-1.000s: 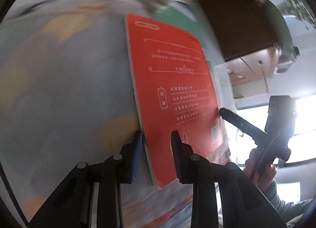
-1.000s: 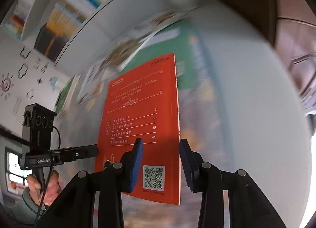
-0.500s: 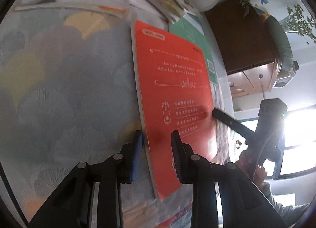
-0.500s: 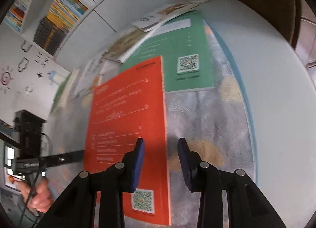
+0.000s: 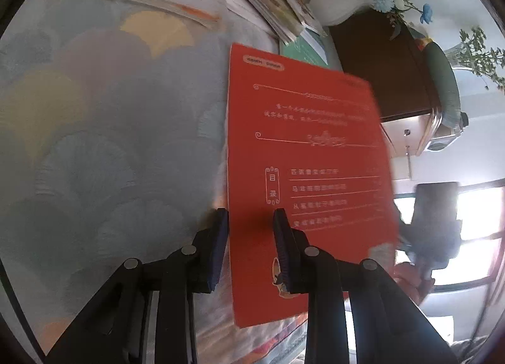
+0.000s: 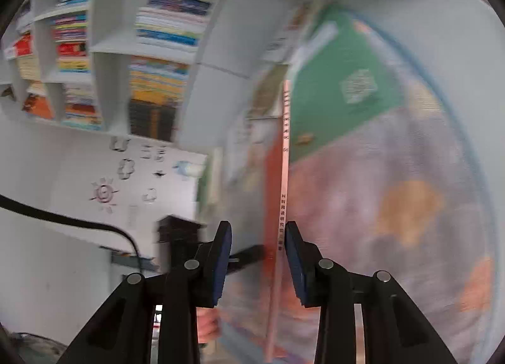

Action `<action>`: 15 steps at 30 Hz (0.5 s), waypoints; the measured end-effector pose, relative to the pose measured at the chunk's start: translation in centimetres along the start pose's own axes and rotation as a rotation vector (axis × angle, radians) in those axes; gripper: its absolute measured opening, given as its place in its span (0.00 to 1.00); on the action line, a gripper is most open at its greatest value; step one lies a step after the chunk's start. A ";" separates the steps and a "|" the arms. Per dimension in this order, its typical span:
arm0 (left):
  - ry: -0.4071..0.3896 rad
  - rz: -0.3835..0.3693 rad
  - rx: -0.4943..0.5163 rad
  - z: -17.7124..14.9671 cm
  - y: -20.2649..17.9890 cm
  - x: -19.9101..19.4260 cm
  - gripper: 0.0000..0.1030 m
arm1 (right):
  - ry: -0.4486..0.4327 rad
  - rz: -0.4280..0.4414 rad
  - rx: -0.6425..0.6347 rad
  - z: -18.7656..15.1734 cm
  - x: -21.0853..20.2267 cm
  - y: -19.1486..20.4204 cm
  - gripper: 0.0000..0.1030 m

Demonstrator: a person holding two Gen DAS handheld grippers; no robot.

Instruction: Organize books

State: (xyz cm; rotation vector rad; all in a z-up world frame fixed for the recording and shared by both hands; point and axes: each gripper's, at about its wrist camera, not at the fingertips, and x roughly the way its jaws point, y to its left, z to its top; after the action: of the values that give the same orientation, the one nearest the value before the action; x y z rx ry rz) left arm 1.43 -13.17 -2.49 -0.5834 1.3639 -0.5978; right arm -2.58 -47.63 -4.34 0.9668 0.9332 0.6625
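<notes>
My left gripper (image 5: 249,219) is clamped on the lower edge of a thin red book (image 5: 303,155), its cover printed with pale lines of text and a small framed label. The book stands tilted up off the patterned tablecloth (image 5: 104,143). From my right gripper (image 6: 257,234) I see the book edge-on, its pale spine (image 6: 285,143) running up between my fingers; the blur keeps me from telling whether they press it.
</notes>
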 end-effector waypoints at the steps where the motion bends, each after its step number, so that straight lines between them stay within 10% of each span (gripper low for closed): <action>1: -0.021 0.025 0.015 0.0 0.1 -1.2 0.24 | 0.008 0.014 -0.030 -0.1 0.6 1.7 0.33; 10: -0.285 0.122 -0.086 -0.7 7.4 -18.0 0.24 | 0.128 0.085 -0.225 -3.0 12.2 13.9 0.34; 15: -0.297 0.205 -0.122 -2.6 11.1 -21.0 0.24 | 0.228 0.000 -0.218 -6.0 19.8 14.7 0.34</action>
State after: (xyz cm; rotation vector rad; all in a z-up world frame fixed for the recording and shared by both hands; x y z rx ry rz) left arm -2.87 9.30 4.47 -0.5959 1.1654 -0.2509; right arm 0.19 -22.78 0.28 0.7072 1.0360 0.8687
